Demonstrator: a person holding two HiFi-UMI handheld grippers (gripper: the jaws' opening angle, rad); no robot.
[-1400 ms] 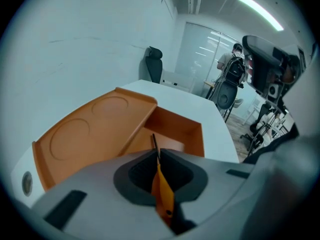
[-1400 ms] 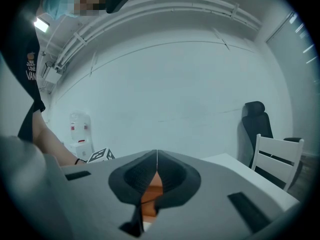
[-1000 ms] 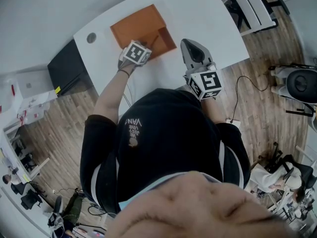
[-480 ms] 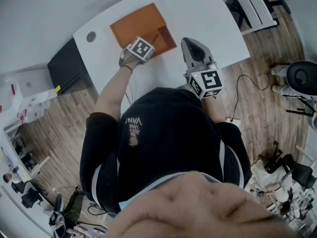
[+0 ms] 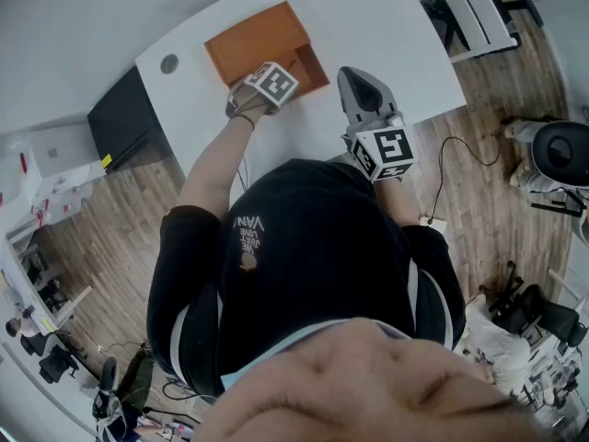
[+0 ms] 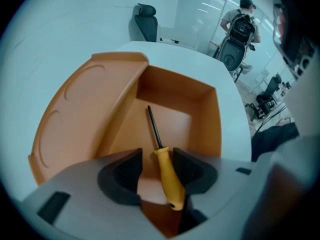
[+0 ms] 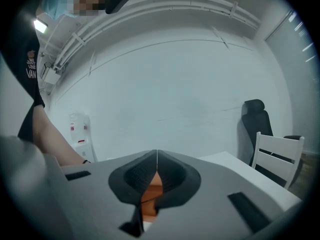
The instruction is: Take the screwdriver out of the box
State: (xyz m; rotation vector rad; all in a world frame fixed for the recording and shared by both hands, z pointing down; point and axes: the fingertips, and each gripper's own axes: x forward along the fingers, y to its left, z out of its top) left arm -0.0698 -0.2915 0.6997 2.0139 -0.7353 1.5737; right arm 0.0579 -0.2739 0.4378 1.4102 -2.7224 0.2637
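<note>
Two claws show over the white table (image 5: 377, 21) in the head view. The left claw (image 5: 274, 79) points steeply down into the open orange box (image 5: 253, 40), and its marker cube (image 5: 273, 83) covers most of what's inside. The right claw (image 5: 361, 90) sits near the box's right corner, aimed roughly level. In the left gripper view the screwdriver (image 6: 167, 176) lies flat on the box floor, yellow handle right between the jaws and black shaft pointing toward the far wall. Those jaws have just been opening and stand wide apart, so nothing is squeezed. The handle sits closer to the right-hand pad, and I can't tell if it brushes it. The box's lid (image 6: 85, 109) is flipped open to the left. In the right gripper view the jaws are closed tip to tip with nothing between them. A sliver of orange box peeks through below, and a white chair (image 7: 280, 156) and a black office chair (image 7: 256, 116) stand off to the right.
</note>
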